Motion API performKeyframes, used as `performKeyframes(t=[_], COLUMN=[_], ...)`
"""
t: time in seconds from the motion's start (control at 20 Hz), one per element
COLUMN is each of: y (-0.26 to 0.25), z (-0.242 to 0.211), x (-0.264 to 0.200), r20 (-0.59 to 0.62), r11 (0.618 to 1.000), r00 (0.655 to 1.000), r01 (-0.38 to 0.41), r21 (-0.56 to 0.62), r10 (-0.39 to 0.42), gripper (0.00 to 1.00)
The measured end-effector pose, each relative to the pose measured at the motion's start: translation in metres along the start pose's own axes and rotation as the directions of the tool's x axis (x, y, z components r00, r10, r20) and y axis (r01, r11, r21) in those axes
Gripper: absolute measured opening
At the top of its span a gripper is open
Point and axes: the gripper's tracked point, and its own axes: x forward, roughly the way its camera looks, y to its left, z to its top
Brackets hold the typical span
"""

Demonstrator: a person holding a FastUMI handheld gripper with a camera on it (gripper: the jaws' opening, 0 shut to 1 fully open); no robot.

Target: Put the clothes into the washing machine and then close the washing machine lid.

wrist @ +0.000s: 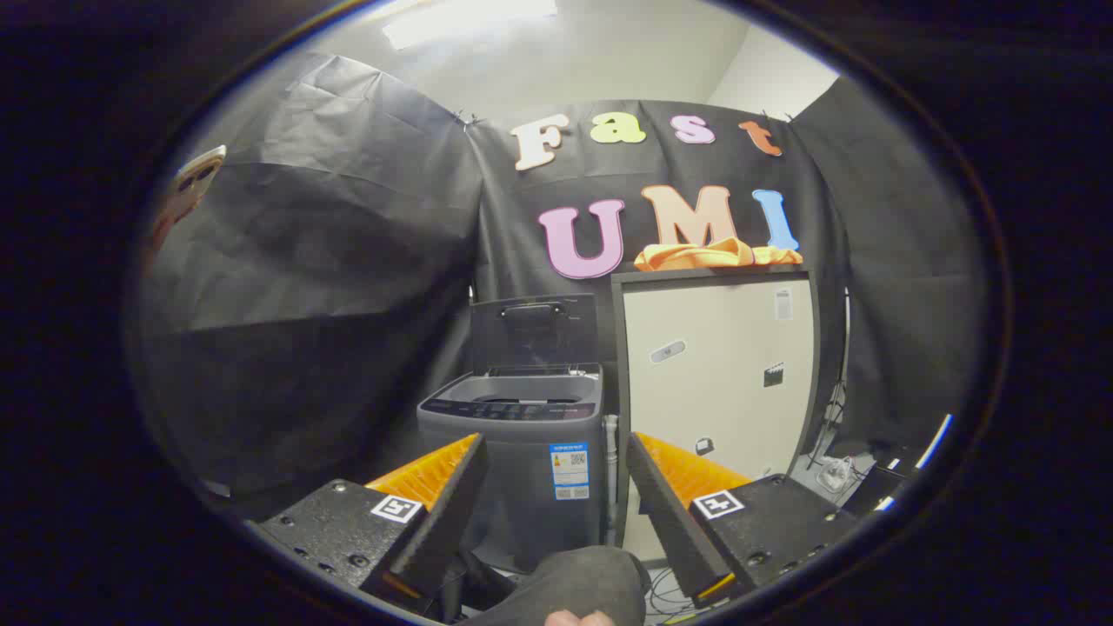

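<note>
a dark sleeve (578, 578) with a bit of hand showing lay nearest the camera, low between the two fingers of the tongs (552, 482), which stood wide apart and held nothing. just beyond the fingers stood the grey washing machine (522, 461), its lid (533, 330) raised upright at the back so the tub mouth was open. beside it, touching or nearly so, stood a taller pale cabinet (717, 374), and on its top lay the orange clothes (713, 254) — a crumpled heap, well above the machine's opening and well apart from the tongs. nothing of the task looked done yet; the reach for the clothes seemed the step in hand. the risks, as i judged them: the heap lay high and partly draped at the cabinet's front edge, so a shallow pinch might take only a fold and let the rest trail or slide off behind the cabinet or down between cabinet and machine, where cables (830, 435) hung near the floor. cloth carried low could also catch on the upright lid or hang over the tub rim — then closing the lid would trap a hem. how many garments made up the heap could not be told, so one grab might leave some behind.
</note>
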Motion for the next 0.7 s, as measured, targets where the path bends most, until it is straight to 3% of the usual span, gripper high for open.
performKeyframes(t=[0.7], y=[0.0008], z=[-0.0017], x=[0.0], r20=[-0.003], r11=[1.0], r00=[1.0], r01=[-0.002], r21=[0.004], r10=[0.002], gripper=[0.97])
